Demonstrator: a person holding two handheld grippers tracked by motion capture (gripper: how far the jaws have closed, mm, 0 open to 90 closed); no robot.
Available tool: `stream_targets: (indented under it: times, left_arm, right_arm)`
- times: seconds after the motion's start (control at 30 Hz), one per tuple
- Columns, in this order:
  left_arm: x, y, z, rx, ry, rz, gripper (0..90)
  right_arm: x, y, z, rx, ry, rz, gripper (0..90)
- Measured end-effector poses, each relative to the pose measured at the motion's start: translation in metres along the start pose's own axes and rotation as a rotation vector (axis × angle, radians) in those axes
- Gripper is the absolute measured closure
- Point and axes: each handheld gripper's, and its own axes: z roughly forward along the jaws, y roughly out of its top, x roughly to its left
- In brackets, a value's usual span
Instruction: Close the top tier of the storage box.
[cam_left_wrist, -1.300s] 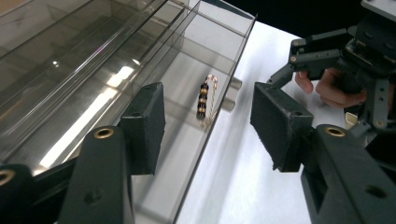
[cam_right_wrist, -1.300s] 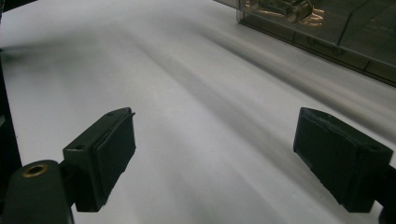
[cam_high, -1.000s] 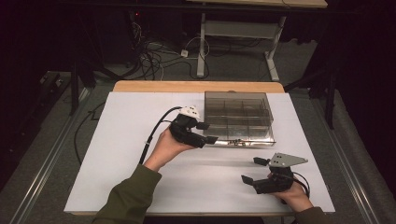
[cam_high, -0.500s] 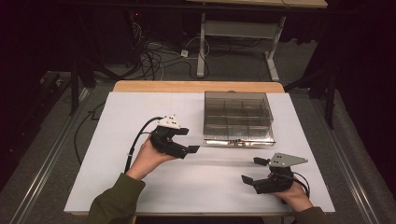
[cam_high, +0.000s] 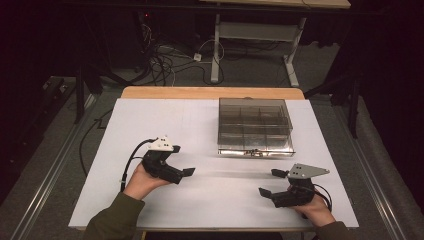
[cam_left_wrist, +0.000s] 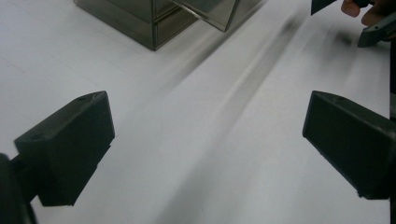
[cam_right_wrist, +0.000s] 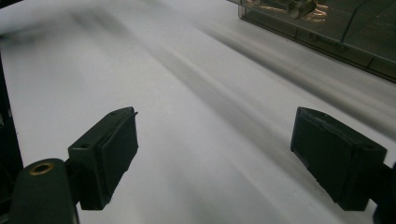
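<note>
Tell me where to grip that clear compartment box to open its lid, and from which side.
Take the compartment box at the small latch in the middle of its near edge, coming in low from the person's side. The lid lies flat and closed, and that flange juts out toward the grippers, so it is probably the easiest lip to pinch. The open right gripper sits closest; the left gripper is open too.

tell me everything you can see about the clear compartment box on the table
The compartment box is a shallow rectangular case of smoky, see-through plastic, split inside by thin walls into a grid of small compartments. Its lid looks shut, with a small metallic latch at the middle of the near edge. It lies flat on the white table, toward the far right, long side facing the person. Whether the compartments hold anything cannot be told. Nothing touches it but the table; both grippers are apart from it, nearer the person.
</note>
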Motion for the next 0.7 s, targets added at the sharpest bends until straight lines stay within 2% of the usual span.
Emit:
stream_targets:
  times: [0.13,0.37,0.53,0.7]
  left_arm:
    - [-0.001,-0.012,-0.009,-0.012,0.006,-0.008,0.0]
    - [0.001,-0.039,-0.026,-0.039,0.006,-0.039,0.0]
    - [0.002,-0.050,-0.032,-0.037,0.022,-0.054,0.0]
    - [0.002,-0.060,-0.034,-0.030,0.026,-0.067,0.0]
  right_arm:
    - [0.000,0.001,-0.002,-0.002,-0.003,0.005,19.7]
    - [0.000,0.005,-0.006,-0.003,0.001,0.021,42.0]
    - [0.000,0.008,-0.007,0.004,-0.002,0.025,56.2]
    - [-0.003,0.012,-0.009,0.013,-0.013,0.022,75.4]
